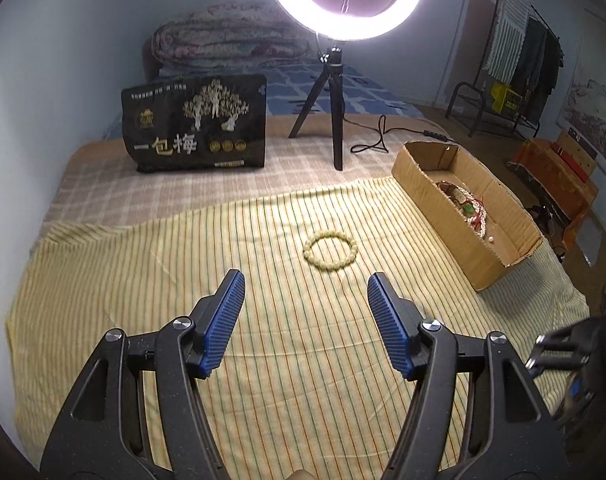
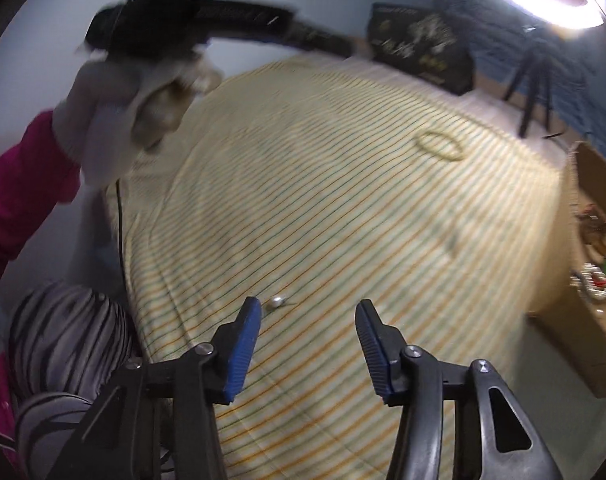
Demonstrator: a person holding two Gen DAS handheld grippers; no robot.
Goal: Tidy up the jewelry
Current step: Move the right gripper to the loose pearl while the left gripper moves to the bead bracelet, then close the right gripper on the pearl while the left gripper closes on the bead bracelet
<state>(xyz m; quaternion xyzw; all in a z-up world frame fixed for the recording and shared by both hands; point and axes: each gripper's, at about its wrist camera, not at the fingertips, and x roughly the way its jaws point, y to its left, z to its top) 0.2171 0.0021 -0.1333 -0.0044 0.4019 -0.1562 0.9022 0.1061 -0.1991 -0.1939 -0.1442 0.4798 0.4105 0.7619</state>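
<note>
On the yellow striped cloth [image 1: 183, 264], a pale green beaded bracelet [image 1: 330, 249] lies flat, near the open brown cardboard box [image 1: 499, 256] that holds mixed jewelry [image 1: 473, 212]. The left gripper [image 1: 305, 286] hangs above the cloth short of the bracelet, jaws apart and empty. The right gripper [image 2: 307, 312] also stands parted and empty, a small white pearl [image 2: 276, 301] just beyond its left finger.
</note>
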